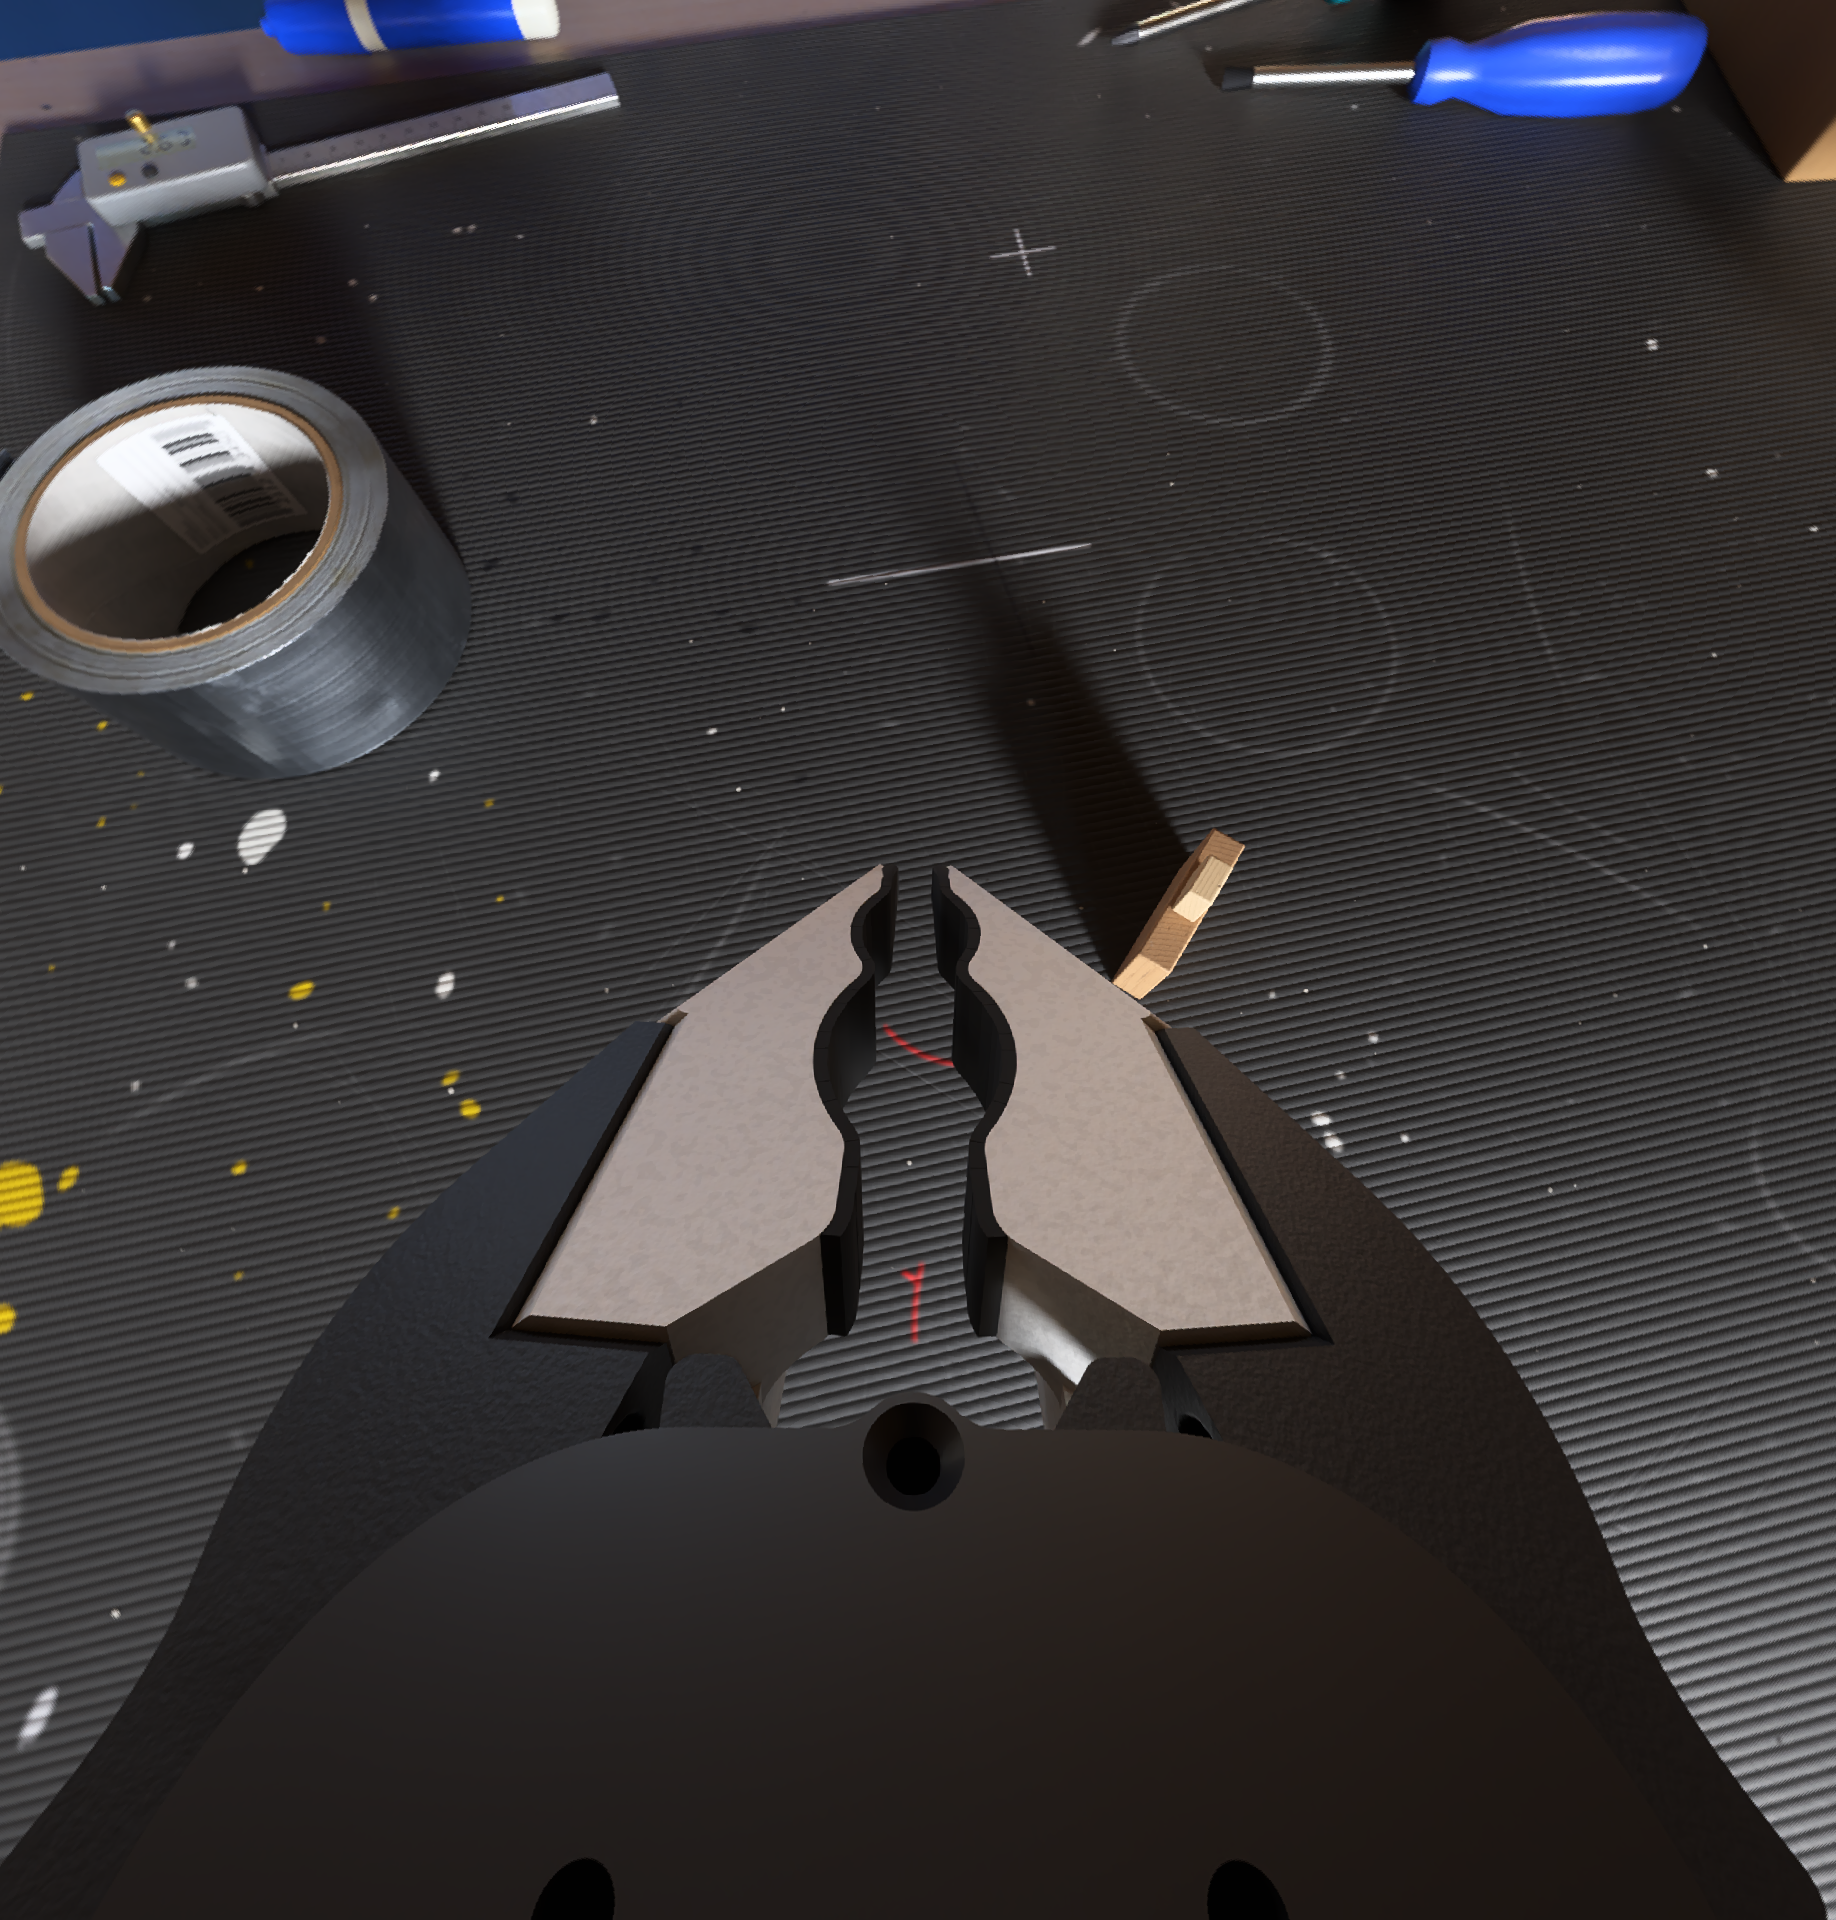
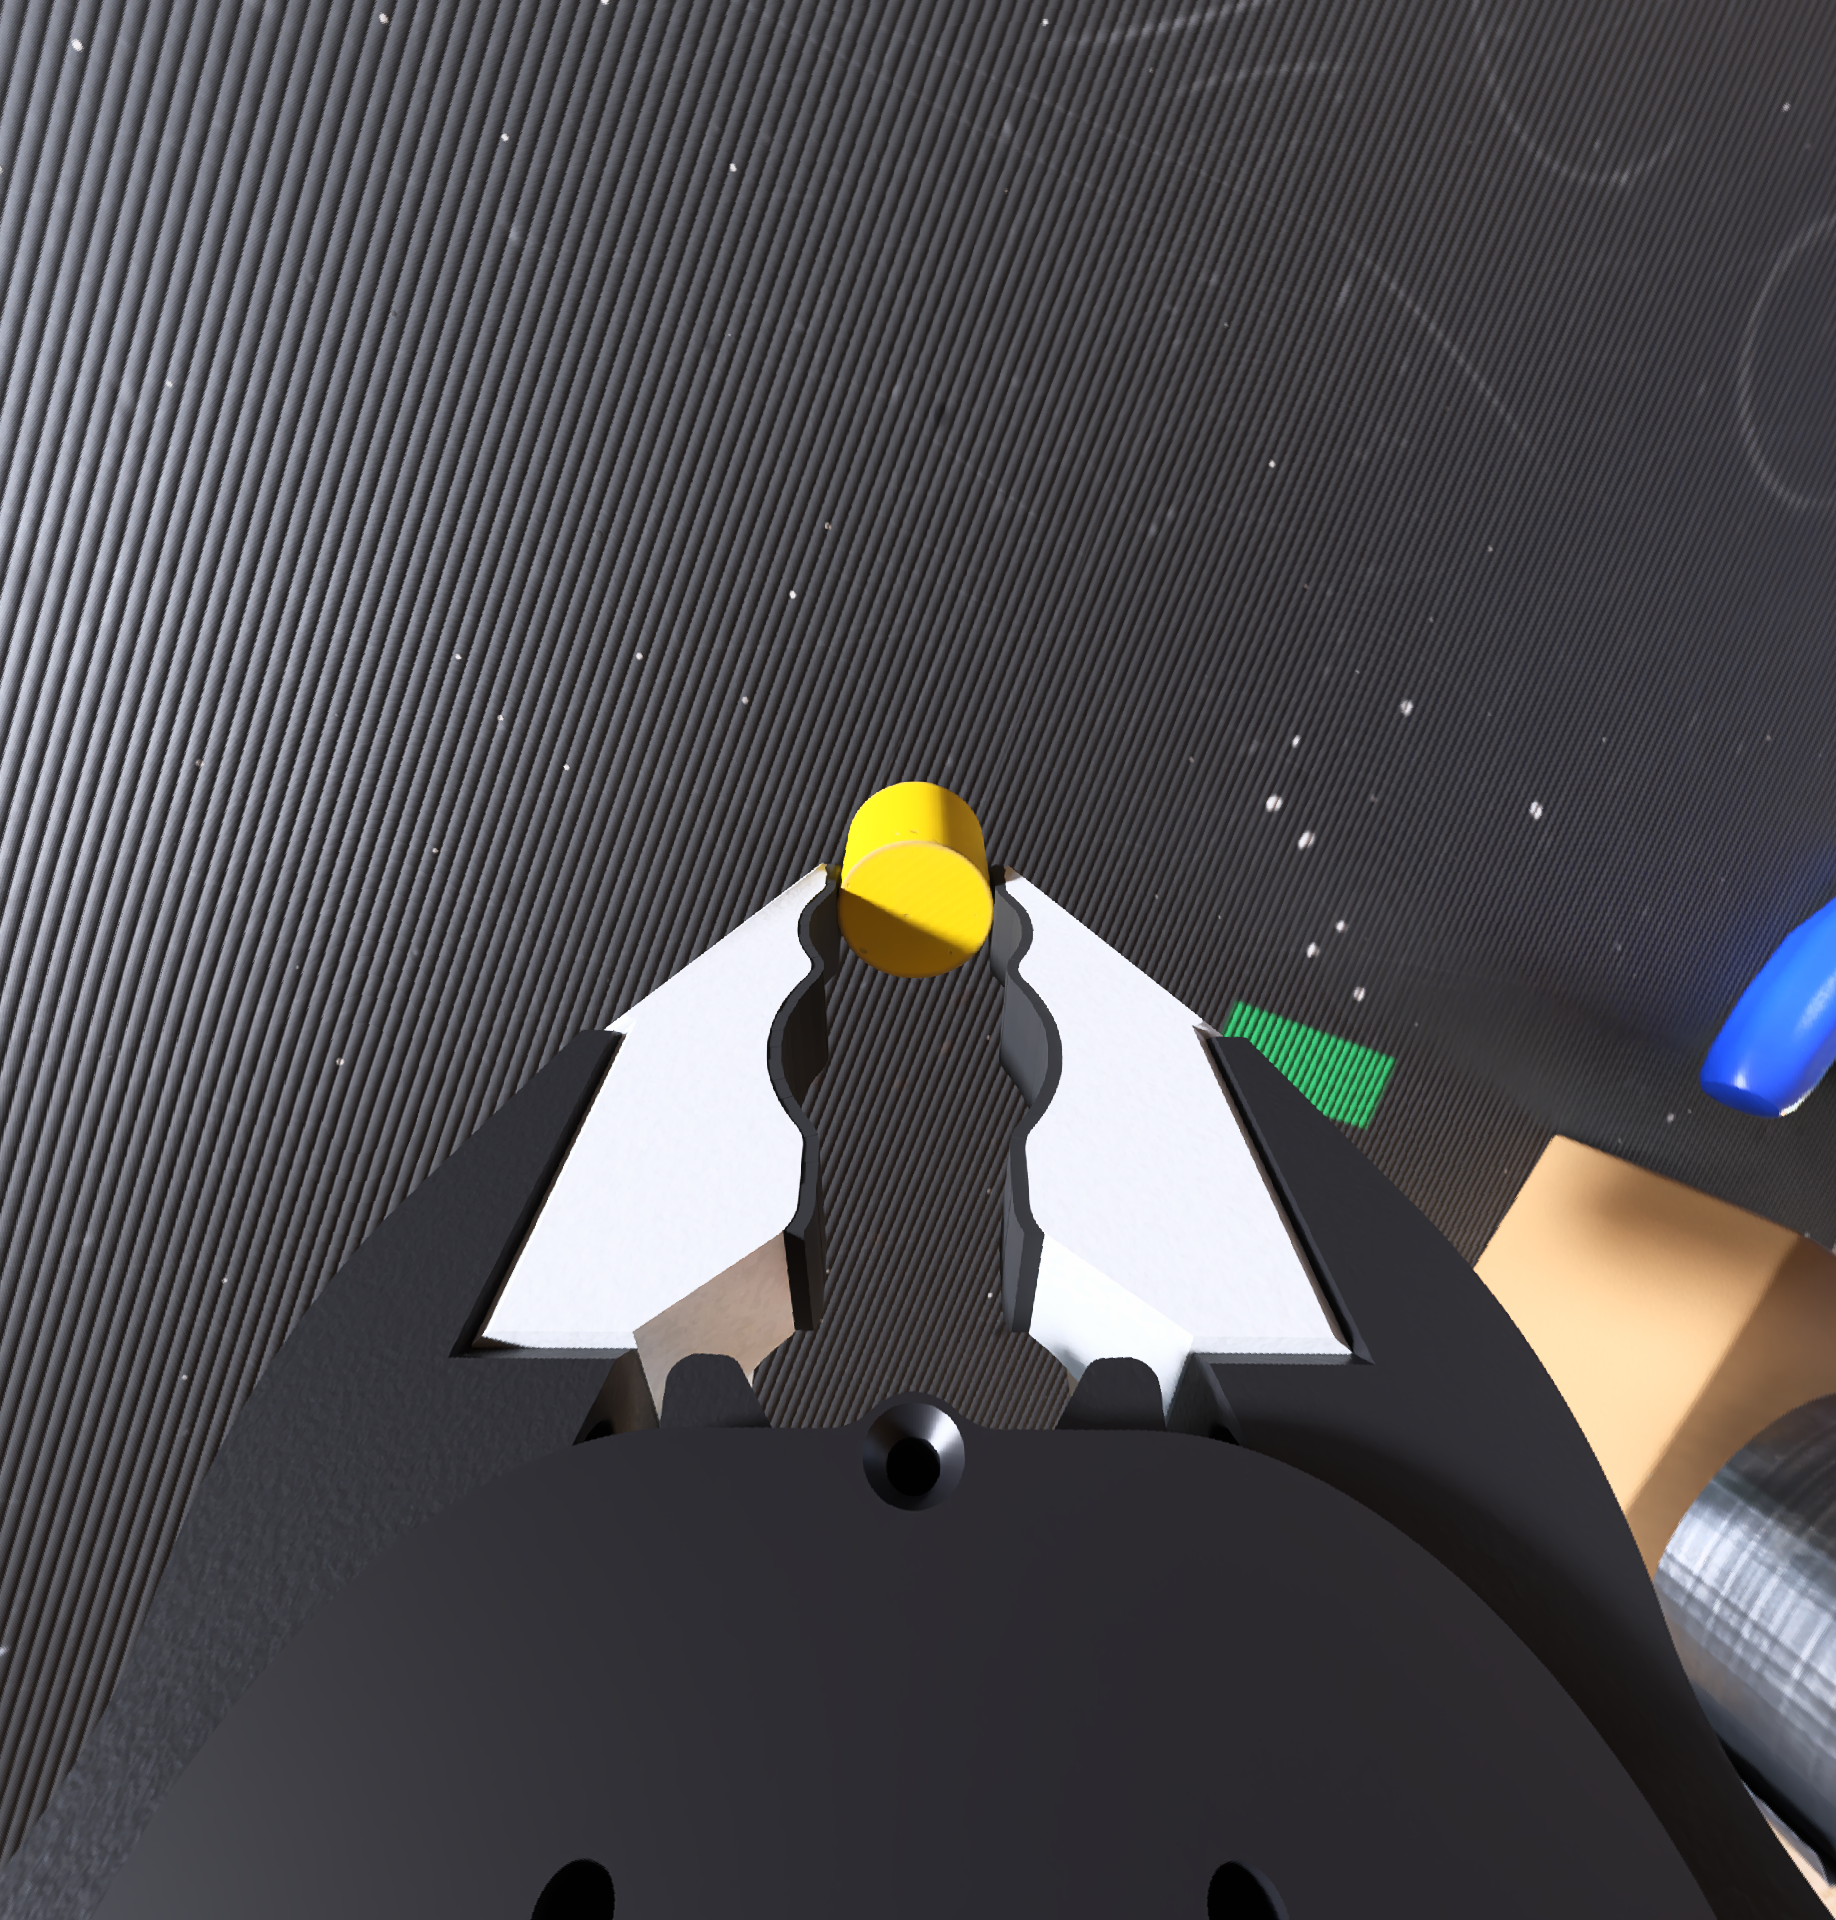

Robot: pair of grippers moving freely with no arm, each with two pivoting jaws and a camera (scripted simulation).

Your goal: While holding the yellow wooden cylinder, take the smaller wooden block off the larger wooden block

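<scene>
My right gripper is shut on the yellow wooden cylinder, which it holds by its sides at the fingertips, above the dark ribbed mat. My left gripper is shut with only a thin gap between the tips and nothing between them, low over the mat. A tan wooden block pokes out tilted just past the right finger, with a lighter, smaller wooden piece against its upper end. The finger hides the lower part of the block. The blocks do not show in the right wrist view.
In the left wrist view a grey duct tape roll stands at the left, with a caliper at the far left and a blue screwdriver and a cardboard box at the far right. The right wrist view shows a green patch, a blue handle, a box and a tape roll.
</scene>
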